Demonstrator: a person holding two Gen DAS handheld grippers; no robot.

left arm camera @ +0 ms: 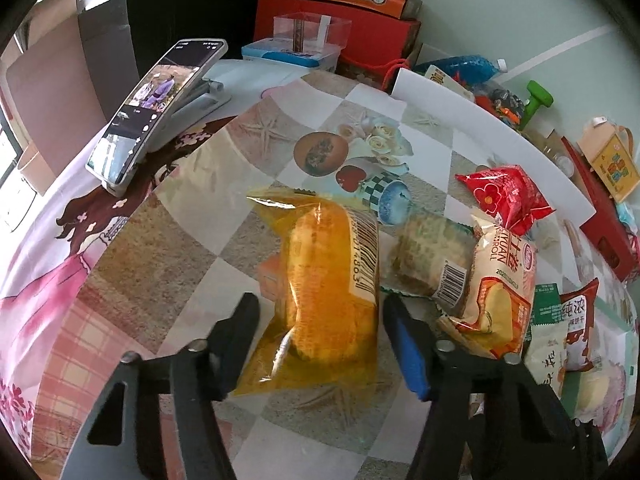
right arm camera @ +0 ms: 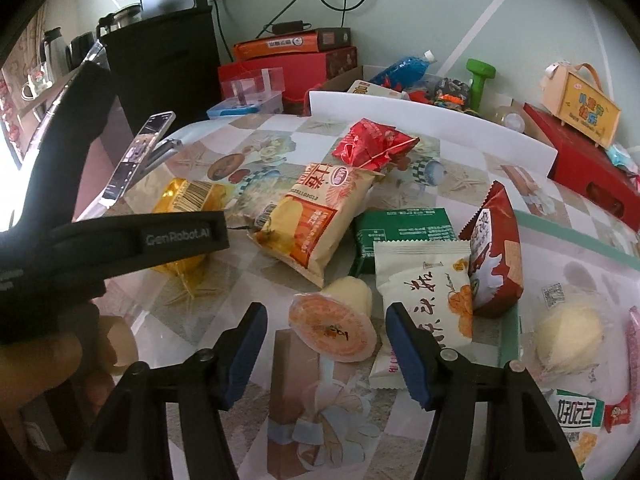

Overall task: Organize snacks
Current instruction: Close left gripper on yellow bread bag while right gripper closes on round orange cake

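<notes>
My left gripper is open, with its fingers on either side of a yellow clear-wrapped bun lying on the table; neither pad visibly presses it. The bun shows far left in the right wrist view, partly behind the left gripper body. My right gripper is open around a jelly cup with an orange lid lying on its side. Close by lie a beige egg-roll bag, a red packet, a green box, a white pastry packet and a dark red biscuit bag.
A phone on a stand is at the table's left. A white board edges the back, with red boxes, a blue bottle and a green dumbbell behind. More snacks lie at the right. A wrapped rice cake lies right of the bun.
</notes>
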